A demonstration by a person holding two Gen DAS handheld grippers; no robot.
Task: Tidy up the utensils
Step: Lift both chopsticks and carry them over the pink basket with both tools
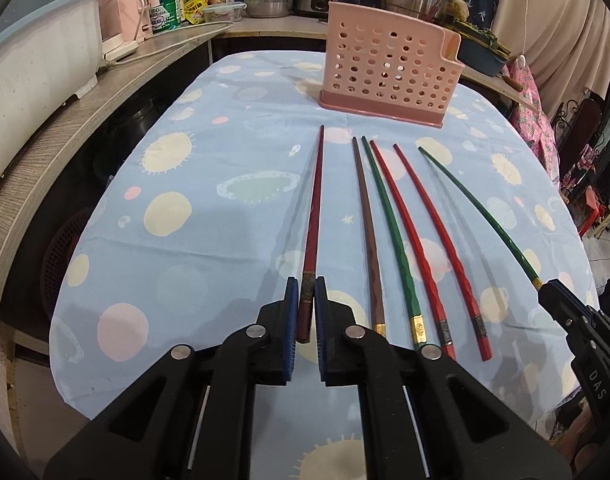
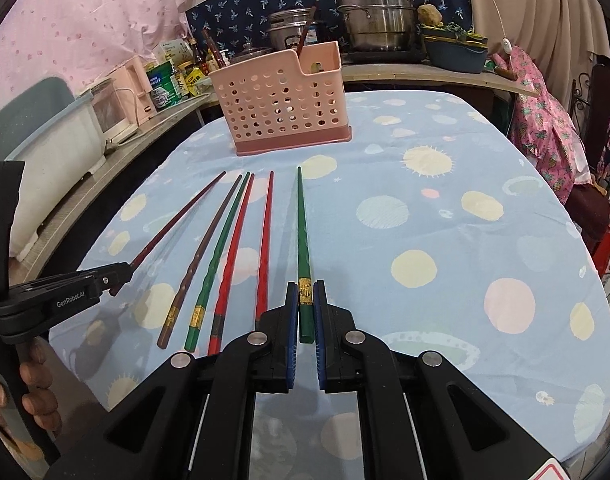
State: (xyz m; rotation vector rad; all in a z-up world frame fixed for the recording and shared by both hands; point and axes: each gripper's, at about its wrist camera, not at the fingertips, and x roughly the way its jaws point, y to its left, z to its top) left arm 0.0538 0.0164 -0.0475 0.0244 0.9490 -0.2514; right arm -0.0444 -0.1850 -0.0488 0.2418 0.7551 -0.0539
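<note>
Several chopsticks lie side by side on the blue planet-print tablecloth (image 1: 193,248). My left gripper (image 1: 306,288) is shut on the thick end of the dark red chopstick (image 1: 315,200), the leftmost one. My right gripper (image 2: 305,292) is shut on the thick end of a green chopstick (image 2: 303,232), the rightmost one; it also shows in the left wrist view (image 1: 485,216). Between them lie a brown chopstick (image 1: 367,220), a green chopstick (image 1: 389,232) and two red chopsticks (image 1: 417,248). A pink perforated utensil holder (image 1: 389,68) stands upright beyond the tips.
A wooden counter (image 1: 65,140) runs along the left with a white tub (image 1: 37,60), pink appliance and bottles. Steel pots (image 2: 373,12) stand behind the table. A chair with pink cloth (image 2: 545,120) is at the right edge.
</note>
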